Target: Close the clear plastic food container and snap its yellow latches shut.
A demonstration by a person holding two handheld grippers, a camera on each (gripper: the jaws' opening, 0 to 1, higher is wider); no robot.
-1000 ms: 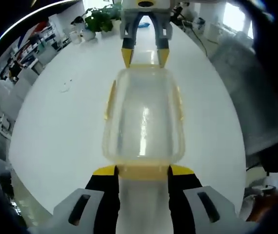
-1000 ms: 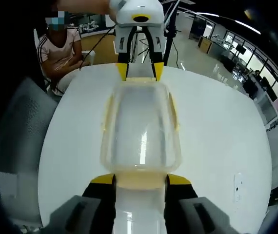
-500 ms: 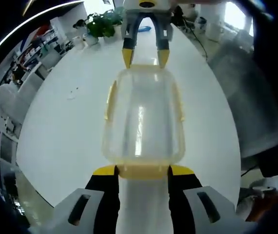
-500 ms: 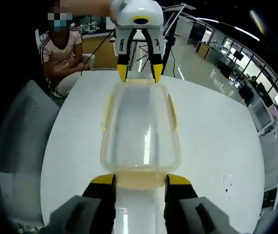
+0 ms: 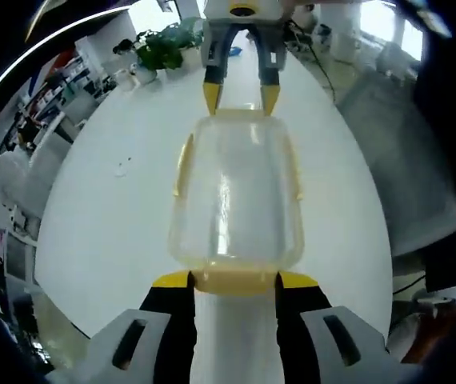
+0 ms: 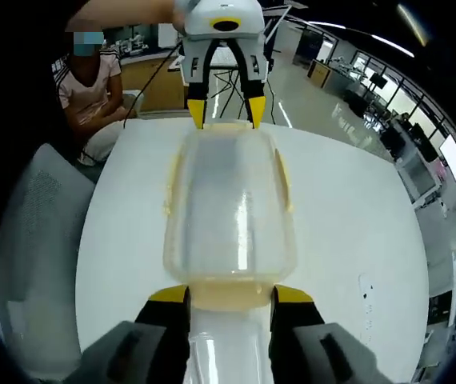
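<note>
The clear plastic food container (image 5: 236, 192) with its lid on is held between my two grippers above the white table (image 5: 116, 208). My left gripper (image 5: 234, 280) is shut on the yellow end latch (image 5: 234, 282) nearest it. At the far end, my right gripper (image 5: 240, 94) clamps the opposite latch. Seen from the right gripper view, the same container (image 6: 230, 204) runs from my right gripper (image 6: 230, 294), shut on its yellow end latch (image 6: 230, 298), to the left gripper (image 6: 222, 110). Yellow side latches (image 5: 182, 164) (image 6: 283, 180) lie along the long sides.
A grey mesh chair (image 6: 32, 264) stands beside the round table (image 6: 356, 232), and another one (image 5: 412, 160) on the other side. A person (image 6: 84, 88) sits behind the table. Potted plants (image 5: 160, 48) stand at the table's far end.
Both views have shifted against the room and the table looks a little smaller and lower. The container stays fixed between the two grippers, whose grip has not changed.
</note>
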